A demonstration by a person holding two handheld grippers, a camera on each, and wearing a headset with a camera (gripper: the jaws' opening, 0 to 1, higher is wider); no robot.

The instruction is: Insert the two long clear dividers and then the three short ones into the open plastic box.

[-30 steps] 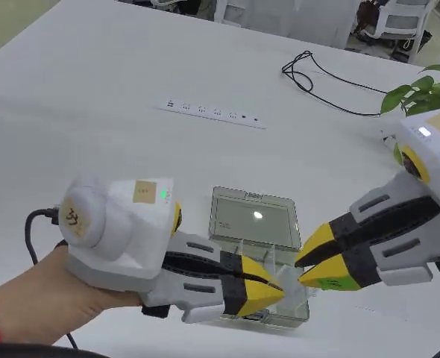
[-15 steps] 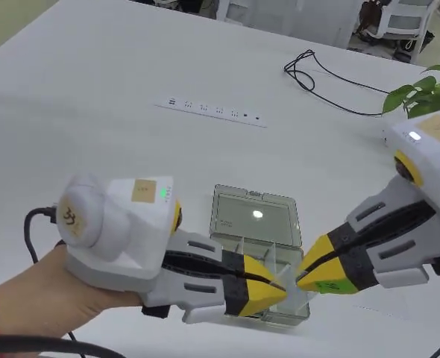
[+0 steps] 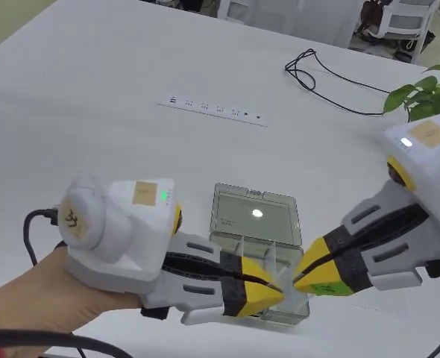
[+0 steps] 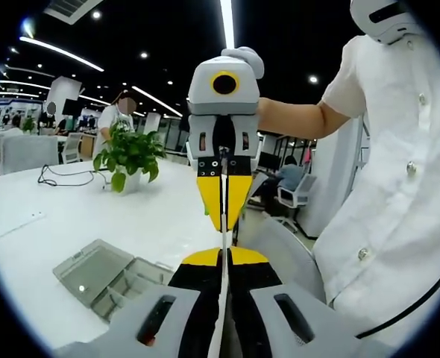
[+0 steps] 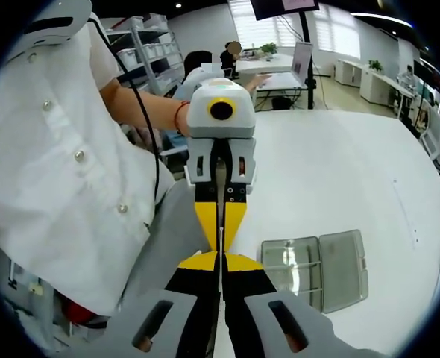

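Observation:
The open clear plastic box [image 3: 229,245] lies near the table's front edge, lid [image 3: 253,215] flat behind it and some dividers standing inside. Above its right front part my two grippers meet tip to tip. My left gripper [image 3: 274,289], held in a hand, reaches in from the left. My right gripper [image 3: 297,278] reaches in from the right. A thin clear divider [image 3: 284,283] spans the small gap, and both are shut on it. In the left gripper view it runs edge-on from my left gripper [image 4: 222,257] to my right gripper [image 4: 222,222]. The right gripper view shows the same pinch from my right gripper [image 5: 221,259].
A white power strip [image 3: 216,112] lies mid-table, with a black cable [image 3: 332,74] looping at the back right. A green plant [image 3: 421,93] stands at the right edge. A black cord [image 3: 37,220] trails from the left gripper. Office chairs stand beyond the table.
My right gripper has slid slightly left and down, closing in on the left gripper's tips. The left gripper and the box have hardly moved.

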